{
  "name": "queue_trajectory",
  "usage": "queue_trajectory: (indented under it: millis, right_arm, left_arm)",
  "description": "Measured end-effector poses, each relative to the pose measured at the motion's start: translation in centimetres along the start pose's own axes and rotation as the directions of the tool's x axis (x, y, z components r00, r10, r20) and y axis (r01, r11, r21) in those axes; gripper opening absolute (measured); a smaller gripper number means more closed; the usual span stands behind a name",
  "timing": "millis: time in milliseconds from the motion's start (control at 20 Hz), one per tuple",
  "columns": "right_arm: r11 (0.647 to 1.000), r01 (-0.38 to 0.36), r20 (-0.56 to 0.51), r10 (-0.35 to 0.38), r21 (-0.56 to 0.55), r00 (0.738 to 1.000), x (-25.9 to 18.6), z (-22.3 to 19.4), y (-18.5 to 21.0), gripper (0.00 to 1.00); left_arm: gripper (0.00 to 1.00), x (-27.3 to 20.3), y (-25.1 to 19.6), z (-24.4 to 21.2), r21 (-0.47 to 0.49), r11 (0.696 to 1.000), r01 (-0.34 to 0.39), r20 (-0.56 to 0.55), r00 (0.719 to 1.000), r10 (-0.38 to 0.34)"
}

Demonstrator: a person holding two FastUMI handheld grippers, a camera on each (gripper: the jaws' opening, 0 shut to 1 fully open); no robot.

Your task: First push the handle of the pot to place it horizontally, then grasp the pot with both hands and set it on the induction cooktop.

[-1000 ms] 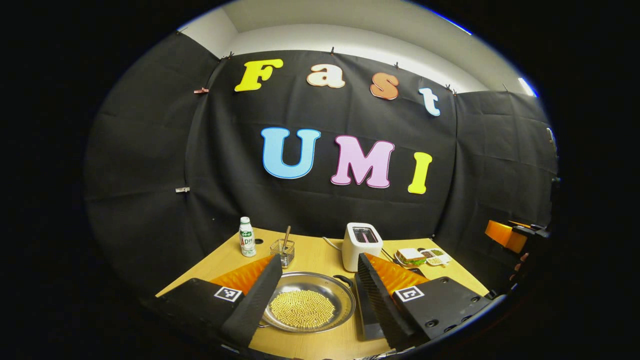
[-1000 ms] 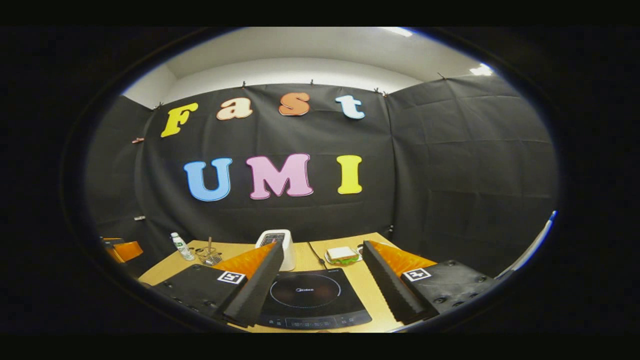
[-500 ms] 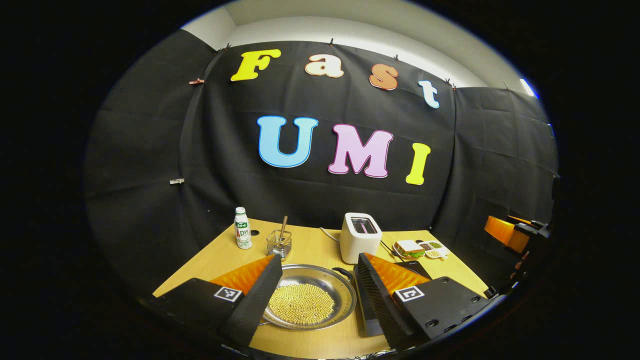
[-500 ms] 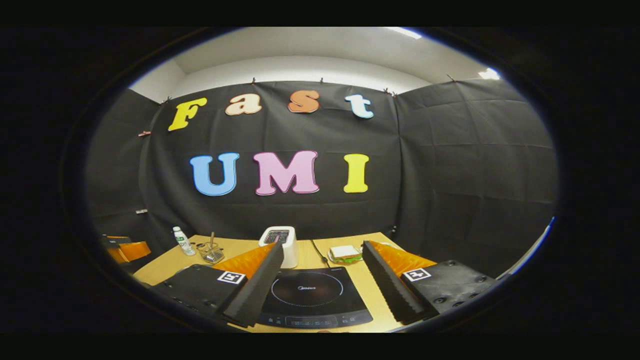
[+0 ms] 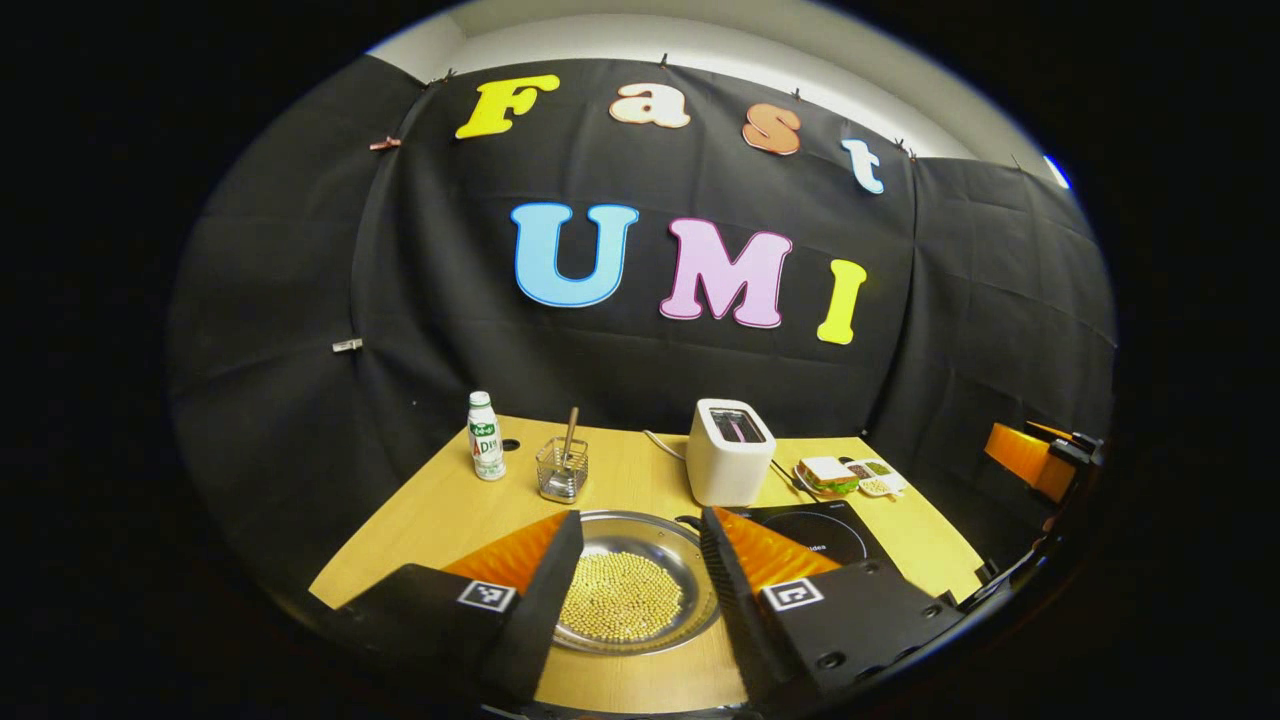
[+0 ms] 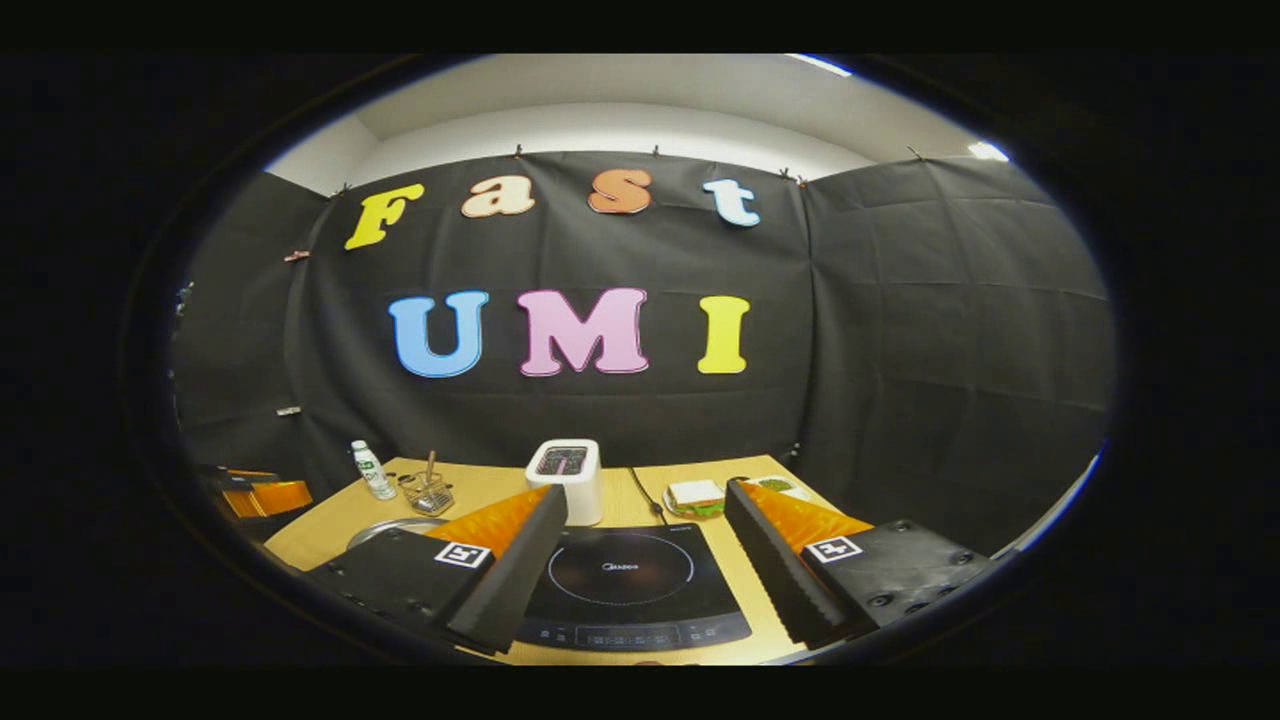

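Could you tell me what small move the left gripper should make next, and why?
Probably ease the left gripper forward and to its right, toward the black handle at the pot's far right rim. The jaws stand open on either side of the pot without touching it, the handle has not been pushed, and the pot sits on the table beside the induction cooktop.

A white toaster (image 5: 729, 465) stands at the far middle of the wooden table (image 5: 430, 515); left of it sits a wire basket (image 5: 561, 470) with a stick in it; farther left, a small white bottle (image 5: 485, 450); right of the toaster, a sandwich (image 5: 826, 473) beside small dishes (image 5: 878, 482).
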State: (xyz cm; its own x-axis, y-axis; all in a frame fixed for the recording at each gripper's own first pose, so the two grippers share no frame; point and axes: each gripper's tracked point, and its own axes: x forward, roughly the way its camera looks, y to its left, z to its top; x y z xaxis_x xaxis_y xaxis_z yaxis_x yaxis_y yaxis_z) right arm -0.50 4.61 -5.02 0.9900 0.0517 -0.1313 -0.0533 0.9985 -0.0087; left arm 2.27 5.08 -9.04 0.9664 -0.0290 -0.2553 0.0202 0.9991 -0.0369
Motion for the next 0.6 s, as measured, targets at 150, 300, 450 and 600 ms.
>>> queue_trajectory:
  millis: [150, 300, 450, 600]
  right_arm:
    - [1.0, -0.003, -0.002, 0.003, -0.014, 1.0, 0.2, -0.2, 0.1, 0.98]
    - [1.0, 0.008, -0.002, -0.008, -0.011, 1.0, 0.7, -0.1, -0.2, 0.98]
    - [1.0, 0.015, -0.007, -0.015, 0.005, 1.0, 1.0, -0.5, -0.3, 0.99]
    - [1.0, 0.014, -0.058, -0.015, -0.018, 0.998, 0.8, -2.7, -0.1, 0.98]
  left_arm:
    - [0.5, 0.4, 0.2, -0.4, -0.027, 0.998, 0.052, -0.033, 0.998, -0.053]
    - [0.24, 1.1, 1.4, -1.7, -0.041, 0.998, 0.054, -0.077, 0.995, -0.058]
    - [0.05, 1.2, 2.6, -4.4, -0.065, 0.997, 0.041, -0.179, 0.983, -0.052]
    - [0.05, 1.1, 2.9, -7.7, -0.085, 0.995, 0.043, -0.259, 0.964, -0.064]
